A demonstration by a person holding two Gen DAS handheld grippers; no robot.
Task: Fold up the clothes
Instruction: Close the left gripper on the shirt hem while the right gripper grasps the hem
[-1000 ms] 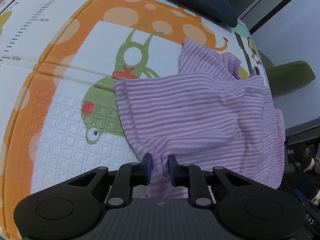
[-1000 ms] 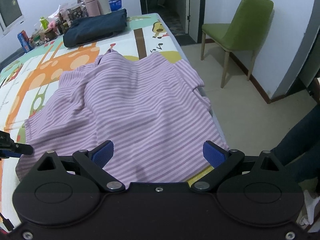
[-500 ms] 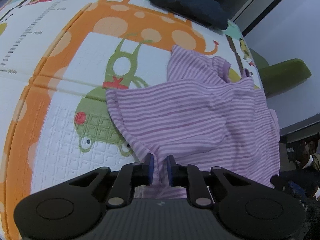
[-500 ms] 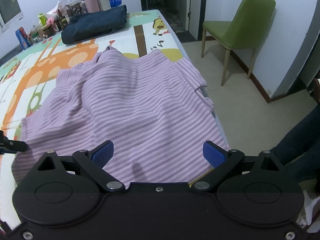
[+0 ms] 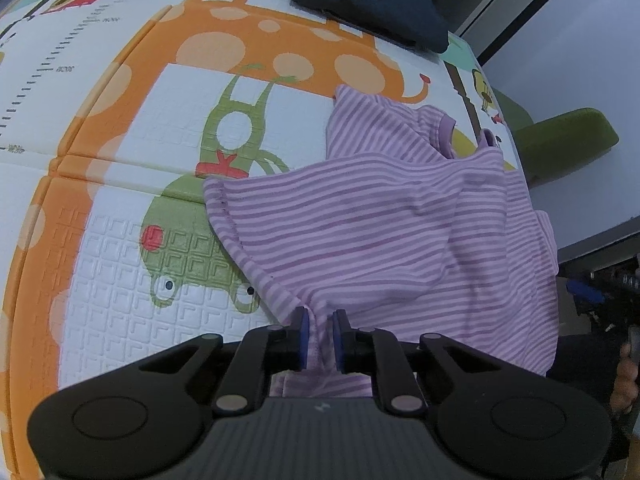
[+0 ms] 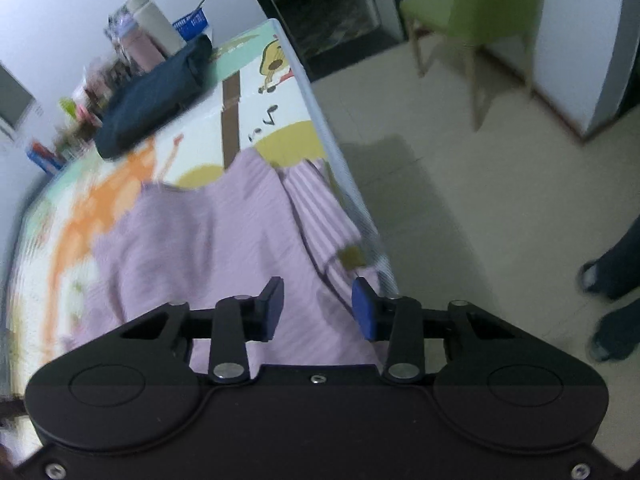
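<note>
Shirt (image 5: 392, 240) hem pinched by L gripper (image 5: 319, 334); R gripper (image 6: 318, 308) fingers apart near table edge (image 6: 352, 216)

Soft striped cloth shirt (image 5: 392, 240); embossed foam mat (image 5: 112, 264)

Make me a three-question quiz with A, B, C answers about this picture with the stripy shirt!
1. Where is the dark folded garment?
A. far end of the mat
B. on the chair
C. on the floor

2. What colour is the chair?
A. red
B. green
C. blue

3. What is the left gripper doing?
A. hanging open
B. pinching the striped shirt
C. holding a bottle

Answers: 1 A, it lies on the play mat beyond the shirt. 2 B, seat and back are green. 3 B, purple fabric is squeezed between its pads.
</note>
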